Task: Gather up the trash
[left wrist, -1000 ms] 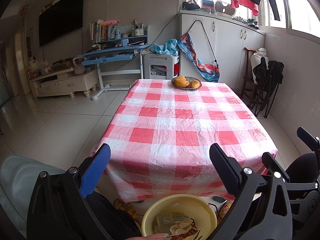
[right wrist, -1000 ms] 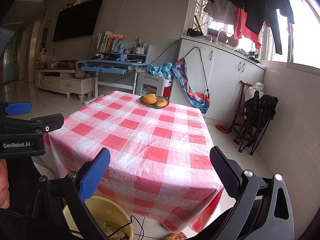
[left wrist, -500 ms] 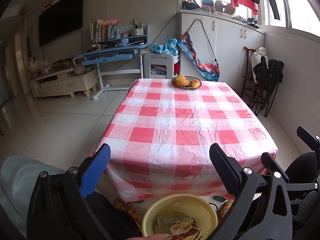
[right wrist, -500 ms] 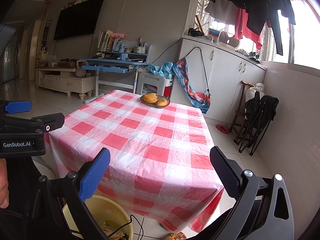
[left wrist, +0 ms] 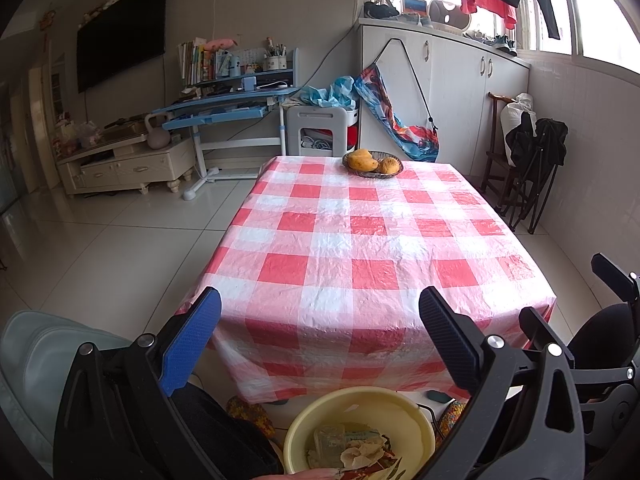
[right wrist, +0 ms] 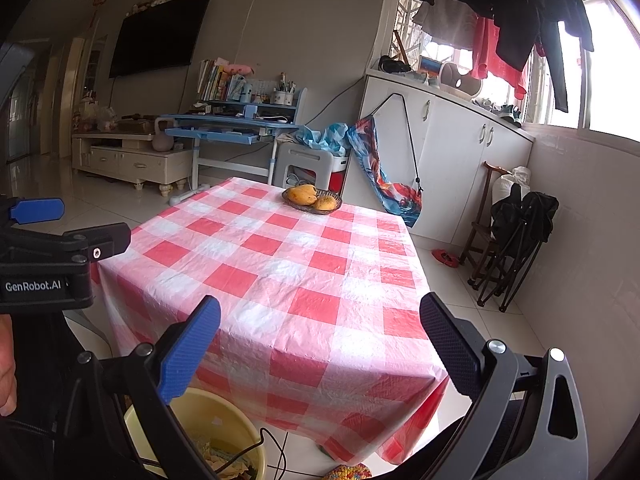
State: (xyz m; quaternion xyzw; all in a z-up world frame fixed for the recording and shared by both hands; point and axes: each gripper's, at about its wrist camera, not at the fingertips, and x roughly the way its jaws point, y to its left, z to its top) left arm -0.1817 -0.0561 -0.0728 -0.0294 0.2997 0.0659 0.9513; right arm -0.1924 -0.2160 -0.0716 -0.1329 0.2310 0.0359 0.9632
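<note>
Yellow bucket with trash is seen at 6 o'clock, below the checked table. Both the left gripper and right gripper are held wide apart, nothing pinched.

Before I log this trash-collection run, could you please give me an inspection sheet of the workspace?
Surface: checked tablecloth, no trash seen on it.
Job's things: yellow basin on the floor at the near edge, crumpled wrappers inside.
Clutter: fruit basket at the far end.
Grippers: left gripper and right gripper open, empty.
Cables: black cable beside the basin.
Surroundings: study desk, white cabinet, hanging clothes.
</note>
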